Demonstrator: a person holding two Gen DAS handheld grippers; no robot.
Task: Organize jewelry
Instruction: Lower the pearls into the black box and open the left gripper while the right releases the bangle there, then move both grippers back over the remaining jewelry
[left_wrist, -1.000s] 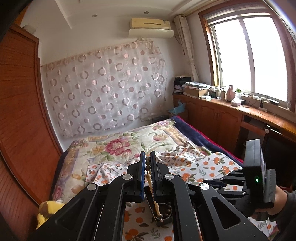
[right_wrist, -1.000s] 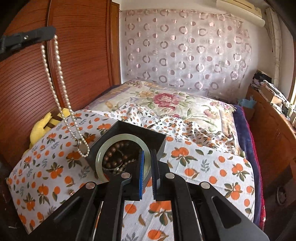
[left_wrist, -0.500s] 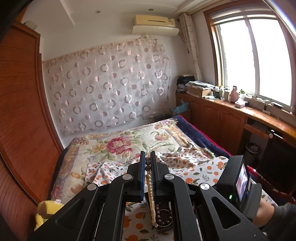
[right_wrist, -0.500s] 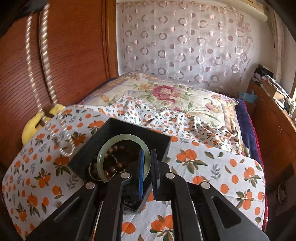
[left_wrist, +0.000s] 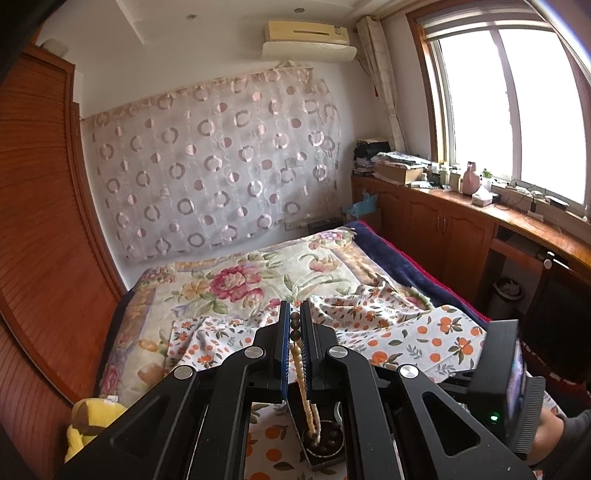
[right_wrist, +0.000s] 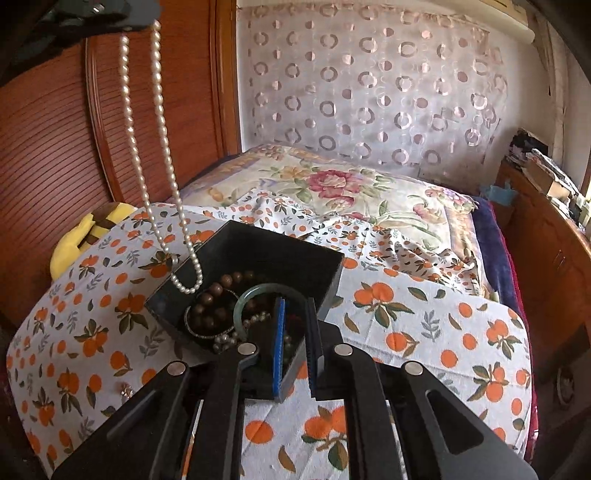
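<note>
Pearl necklace (right_wrist: 159, 147) is the main thing here, a long doubled strand hanging from the left gripper (left_wrist: 294, 325), which is clamped tight on it. In the left wrist view you can see a few brown beads pinched between the pads with the pale strand dropping below. In the right wrist view the loop's bottom end dangles right at the far-left rim of the black jewelry box (right_wrist: 258, 254), just over the edge; can't tell if it's touching the rim or not.

The box sits on the orange-print cloth (right_wrist: 424, 332) spread over the near end of the bed, roughly in the middle of it. Inside: a green jade bangle (right_wrist: 243, 299), a dark wooden bead bracelet (right_wrist: 210, 306) and some smaller silvery chain stuff (right_wrist: 225, 338).

The right gripper (right_wrist: 295, 328) is down at the near corner of the box, its jaws easing apart, with the box wall sitting in the gap between them.

Yellow plush toy (right_wrist: 88, 232) is at the left edge of the bed by the wooden wardrobe (right_wrist: 55, 147). Small sparkly item (right_wrist: 125, 389) lies on the cloth near its left edge.
</note>
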